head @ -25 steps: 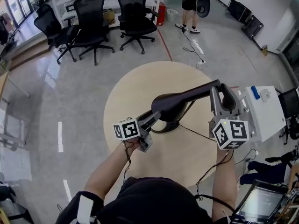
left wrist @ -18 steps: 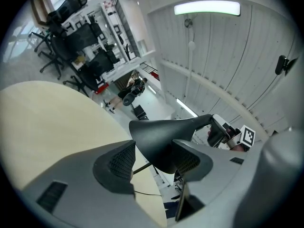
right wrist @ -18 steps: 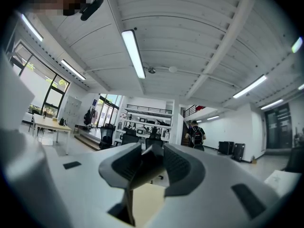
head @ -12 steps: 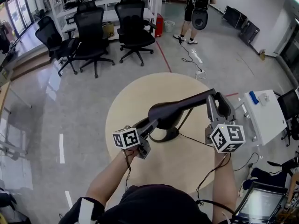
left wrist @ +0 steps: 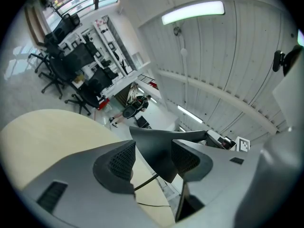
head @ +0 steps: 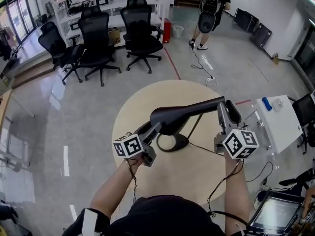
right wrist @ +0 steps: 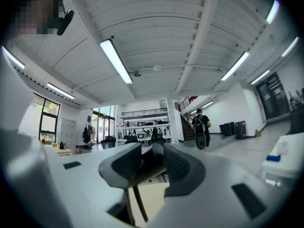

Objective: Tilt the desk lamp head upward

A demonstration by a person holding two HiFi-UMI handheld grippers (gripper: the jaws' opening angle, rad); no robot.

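A black desk lamp stands on the round beige table [head: 138, 102]. Its ring base [head: 172, 142] rests near the middle, and its arm [head: 209, 103] runs right from the wide lamp head [head: 170, 118]. My left gripper [head: 150, 130] is shut on the lower left edge of the lamp head [left wrist: 156, 148], which fills the gap between the pads [left wrist: 124, 159]. My right gripper [head: 224, 113] is shut on the right end of the arm, at the joint. In the right gripper view the lamp arm [right wrist: 151, 161] is dark between the two fingers [right wrist: 176, 164].
A thin black cable [head: 203, 148] crosses the tabletop from the base toward the right. A white cabinet [head: 278, 122] stands off the table's right edge. Black office chairs [head: 98, 31] stand on the floor behind, and a person with a backpack [head: 211, 6] walks at the back.
The lamp head has risen toward the camera and shifted left, the left gripper moving with it. The right gripper has kept its hold on the arm.
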